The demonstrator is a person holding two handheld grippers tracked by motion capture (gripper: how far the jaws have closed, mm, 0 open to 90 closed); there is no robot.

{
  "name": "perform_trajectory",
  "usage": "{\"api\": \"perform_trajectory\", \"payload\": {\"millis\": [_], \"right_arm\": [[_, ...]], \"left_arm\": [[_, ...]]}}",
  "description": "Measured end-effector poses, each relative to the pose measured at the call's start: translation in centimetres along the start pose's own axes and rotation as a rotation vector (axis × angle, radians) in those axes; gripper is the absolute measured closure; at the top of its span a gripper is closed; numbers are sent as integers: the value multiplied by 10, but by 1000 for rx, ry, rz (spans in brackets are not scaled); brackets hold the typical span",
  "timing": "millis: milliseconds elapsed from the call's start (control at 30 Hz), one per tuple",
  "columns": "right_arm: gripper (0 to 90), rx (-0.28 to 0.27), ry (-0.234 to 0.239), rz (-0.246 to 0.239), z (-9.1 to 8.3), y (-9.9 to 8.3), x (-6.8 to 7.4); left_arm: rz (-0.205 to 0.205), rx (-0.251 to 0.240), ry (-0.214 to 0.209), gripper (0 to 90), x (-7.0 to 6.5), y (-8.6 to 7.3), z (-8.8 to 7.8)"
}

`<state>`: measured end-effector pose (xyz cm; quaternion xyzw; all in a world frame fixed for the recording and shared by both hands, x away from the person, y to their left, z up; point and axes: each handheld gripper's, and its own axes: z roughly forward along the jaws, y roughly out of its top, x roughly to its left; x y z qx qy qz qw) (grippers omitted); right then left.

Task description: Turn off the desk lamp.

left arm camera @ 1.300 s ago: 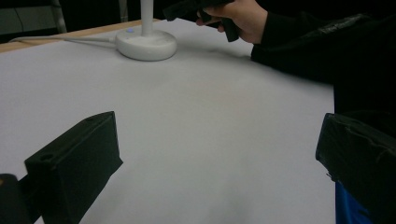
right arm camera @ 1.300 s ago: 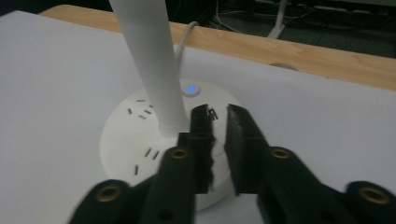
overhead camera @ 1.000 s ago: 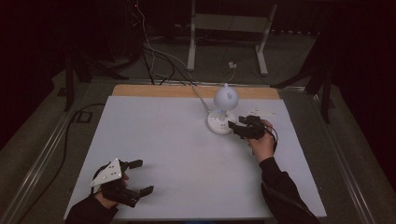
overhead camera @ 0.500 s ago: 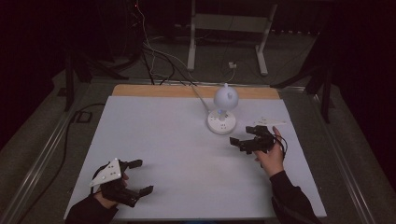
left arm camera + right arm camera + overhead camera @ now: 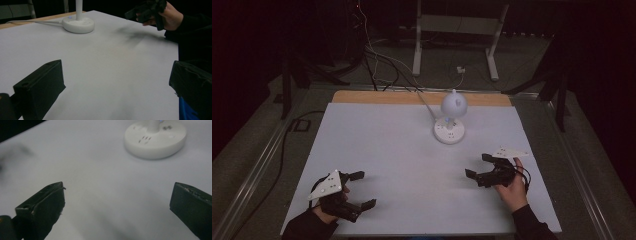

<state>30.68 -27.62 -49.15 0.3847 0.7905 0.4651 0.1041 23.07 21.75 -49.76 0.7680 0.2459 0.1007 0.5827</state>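
Right gripper [image 5: 479, 169] pulled back from the lamp [image 5: 450, 120], fingers spread and empty like left gripper [image 5: 359, 189]; lamp step looks finished.

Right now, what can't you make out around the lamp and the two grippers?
- Lamp: head cut off by the top edge in both gripper views.
- Marks on the lamp base: too small and blurred to read.
- Right gripper: motion-blurred and dark in the left gripper view.
- Left gripper: body hidden under its grey plate in the high view.
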Motion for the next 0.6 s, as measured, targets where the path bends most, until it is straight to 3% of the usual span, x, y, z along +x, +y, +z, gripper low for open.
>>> {"api": "perform_trajectory", "payload": {"millis": [200, 600], "right_arm": [[0, 9, 17, -60, -7, -14, 11], [0, 33, -38, -66, -21, -34, 12]], "left_arm": [[-1, -4, 0, 5, 0, 0, -1], [1, 0, 0, 5, -1, 0, 0]]}}
